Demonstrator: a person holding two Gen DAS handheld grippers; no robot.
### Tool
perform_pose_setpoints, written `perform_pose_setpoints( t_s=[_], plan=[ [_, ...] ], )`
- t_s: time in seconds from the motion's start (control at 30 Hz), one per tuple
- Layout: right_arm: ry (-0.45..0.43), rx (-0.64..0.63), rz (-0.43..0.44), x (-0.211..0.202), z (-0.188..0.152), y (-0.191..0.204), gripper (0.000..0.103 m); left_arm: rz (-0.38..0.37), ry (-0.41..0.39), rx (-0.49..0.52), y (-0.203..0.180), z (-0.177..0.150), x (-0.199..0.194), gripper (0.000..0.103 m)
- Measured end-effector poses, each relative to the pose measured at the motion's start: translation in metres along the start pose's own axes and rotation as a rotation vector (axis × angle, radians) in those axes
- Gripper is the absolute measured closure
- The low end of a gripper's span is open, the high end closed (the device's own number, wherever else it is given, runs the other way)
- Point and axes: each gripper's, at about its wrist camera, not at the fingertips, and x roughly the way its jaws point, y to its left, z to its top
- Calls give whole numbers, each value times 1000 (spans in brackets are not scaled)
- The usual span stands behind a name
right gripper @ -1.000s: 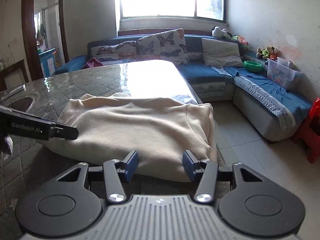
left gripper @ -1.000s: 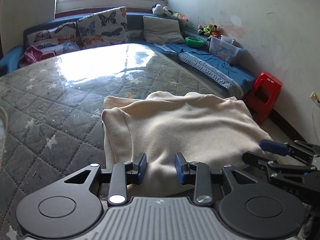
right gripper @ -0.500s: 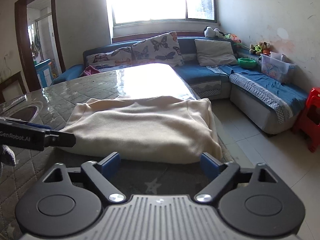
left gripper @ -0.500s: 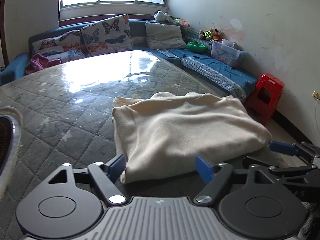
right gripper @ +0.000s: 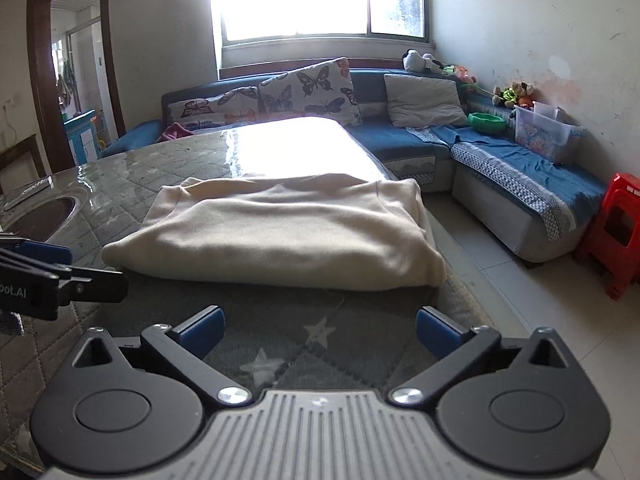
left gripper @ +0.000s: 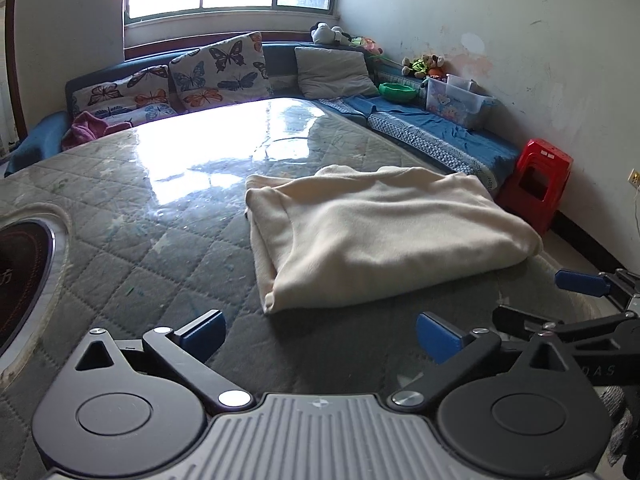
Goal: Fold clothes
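Note:
A cream garment (left gripper: 376, 236) lies folded in a flat rectangle on the grey quilted table top (left gripper: 160, 240); it also shows in the right wrist view (right gripper: 280, 232), near the table's right edge. My left gripper (left gripper: 320, 334) is open and empty, held back from the garment's near edge. My right gripper (right gripper: 320, 330) is open and empty, also short of the garment. The right gripper's blue-tipped fingers (left gripper: 580, 284) show at the right of the left wrist view. The left gripper's fingers (right gripper: 44, 252) show at the left of the right wrist view.
A round hob (left gripper: 20, 264) is set into the table at the left. A blue corner sofa (right gripper: 520, 168) with butterfly cushions (left gripper: 216, 72) runs behind and to the right. A red plastic stool (right gripper: 616, 232) stands on the tiled floor by the wall.
Both grippers opened wide, let go of the garment's near edge and drew back from it. The garment now lies folded and free on the table.

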Motion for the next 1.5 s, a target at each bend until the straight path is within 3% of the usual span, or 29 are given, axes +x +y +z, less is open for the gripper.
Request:
perform_pose_setpoints(
  t_s=[0.47,1.5],
  plan=[
    [14,11,-3,-8,-12,12,0,17,17,-10,3,-19,-11,0],
    [28,6,-11,-6,-13,16,0,5,45,21,-7,-25,-7,0]
  ],
)
